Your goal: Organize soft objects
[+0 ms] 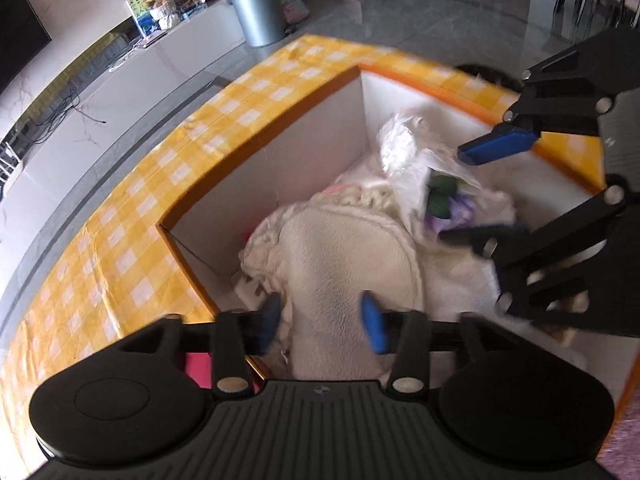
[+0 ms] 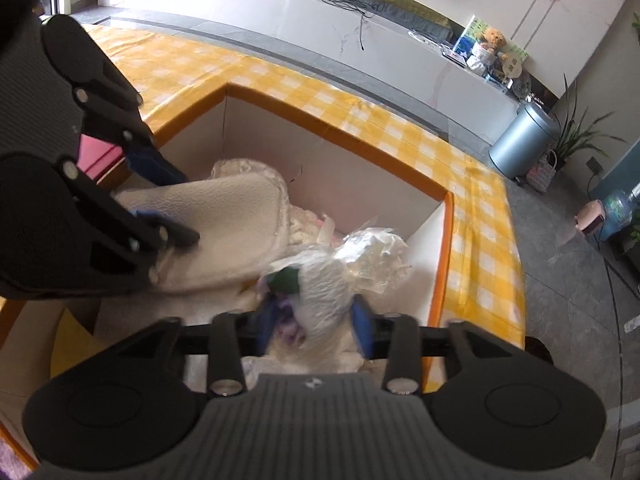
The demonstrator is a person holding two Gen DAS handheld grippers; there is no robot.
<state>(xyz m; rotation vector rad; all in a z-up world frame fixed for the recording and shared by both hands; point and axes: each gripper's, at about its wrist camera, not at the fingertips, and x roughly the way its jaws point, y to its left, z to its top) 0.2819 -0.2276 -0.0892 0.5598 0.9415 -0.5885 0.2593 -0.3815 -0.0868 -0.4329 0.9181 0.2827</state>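
Note:
A cream fleece cushion (image 1: 344, 264) lies in an open box (image 1: 296, 152) with white walls and an orange rim. My left gripper (image 1: 322, 318) is over the box with its blue fingers either side of the cushion's near end, jaws partly apart; it also shows in the right wrist view (image 2: 160, 196). A clear plastic bag (image 2: 324, 292) holding white, purple and green soft things sits in the box beside the cushion (image 2: 224, 224). My right gripper (image 2: 316, 324) has its fingers either side of the bag; it also shows in the left wrist view (image 1: 464, 196), jaws wide apart.
The box (image 2: 332, 160) sits on a yellow checked tablecloth (image 1: 132, 220). A pink object (image 2: 96, 152) lies beside the box. A grey bin (image 1: 258, 10), a long white counter (image 2: 320, 12) and potted plants stand beyond on the grey floor.

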